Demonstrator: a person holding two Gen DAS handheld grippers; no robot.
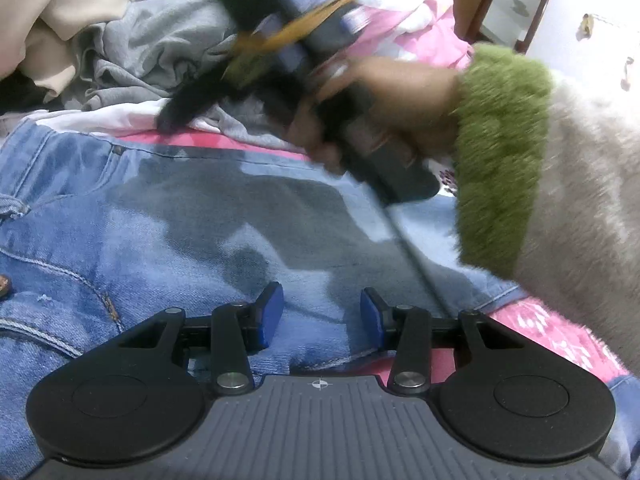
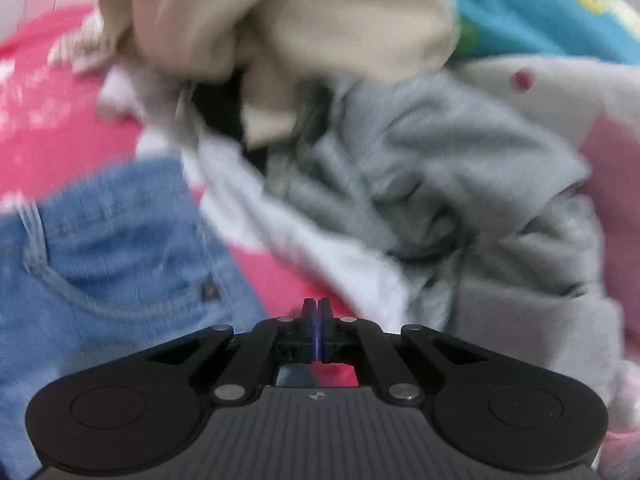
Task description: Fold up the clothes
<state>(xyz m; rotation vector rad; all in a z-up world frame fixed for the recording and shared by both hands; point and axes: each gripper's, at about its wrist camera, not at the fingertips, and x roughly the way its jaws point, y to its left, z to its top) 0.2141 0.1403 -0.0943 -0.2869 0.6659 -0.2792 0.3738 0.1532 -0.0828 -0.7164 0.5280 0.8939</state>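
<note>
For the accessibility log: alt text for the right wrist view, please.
The right gripper, jaws shut on nothing, points at a blurred heap of clothes on a pink patterned bedspread: faded blue denim jeans on the left, a crumpled grey sweatshirt on the right, a beige garment above.

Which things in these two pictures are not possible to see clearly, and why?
- Left wrist view: the right hand-held gripper is motion-blurred, so whether its tips touch cloth is unclear.
- Left wrist view: the jeans are cut off by the left edge and covered by the fluffy sleeve.
- Right wrist view: the grey garment and beige garment are blurred; their type is unclear.
- Right wrist view: the blue fabric is cut off at the top.
</note>
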